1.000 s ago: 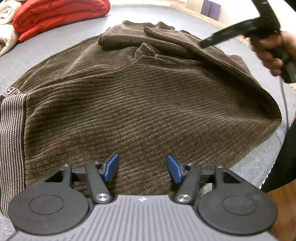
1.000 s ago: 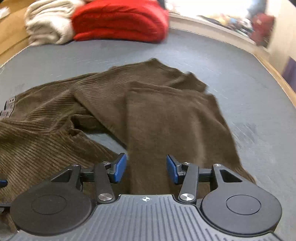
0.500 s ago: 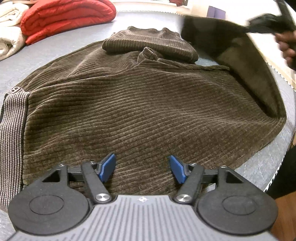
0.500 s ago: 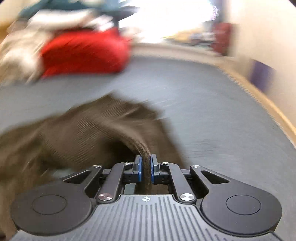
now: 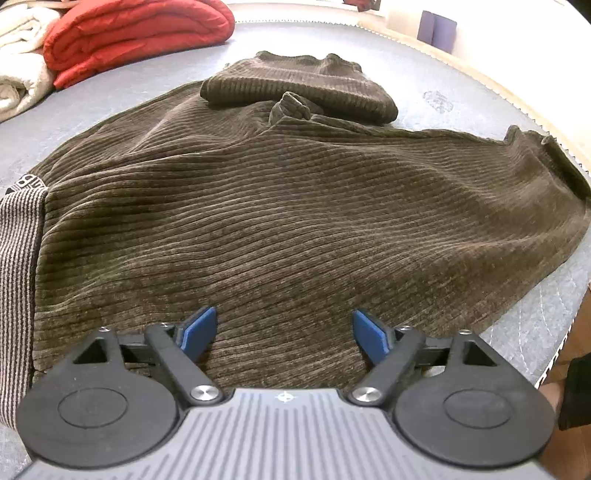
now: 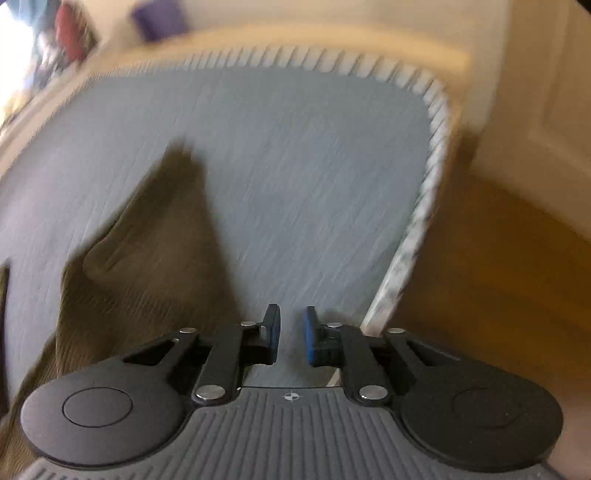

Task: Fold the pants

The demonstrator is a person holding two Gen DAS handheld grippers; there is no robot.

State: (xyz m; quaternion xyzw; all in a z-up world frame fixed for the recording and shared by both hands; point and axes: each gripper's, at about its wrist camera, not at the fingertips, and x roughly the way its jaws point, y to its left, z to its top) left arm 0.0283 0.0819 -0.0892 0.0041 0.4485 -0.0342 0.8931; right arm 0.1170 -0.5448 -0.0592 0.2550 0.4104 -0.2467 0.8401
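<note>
- The pants (image 5: 295, 206), brown ribbed corduroy, lie spread across the grey mattress (image 5: 443, 74) and fill most of the left wrist view, from the middle down to the lower edge.
- A striped waistband (image 5: 18, 266) runs down the left edge of that frame.
- One pant leg (image 5: 299, 86) lies doubled over itself at upper centre; the other stretches out to the right edge of the frame, ending close to the mattress border.
- The left gripper (image 5: 284, 332) sits at the bottom centre, low over the cloth, its blue pads (image 5: 197, 328) spread wide and clasping nothing.
- In the right wrist view, which is smeared by motion, the right gripper (image 6: 291, 339) is at lower centre over bare mattress (image 6: 280, 155), its pads parted by a narrow gap with nothing between them.
- A part of the pants (image 6: 147, 258) lies in the left half of that frame, just beside the left finger.
- A red blanket (image 5: 129, 33) and a cream blanket (image 5: 22, 66) lie folded at the upper left of the left wrist view, well apart from the pants.
</note>
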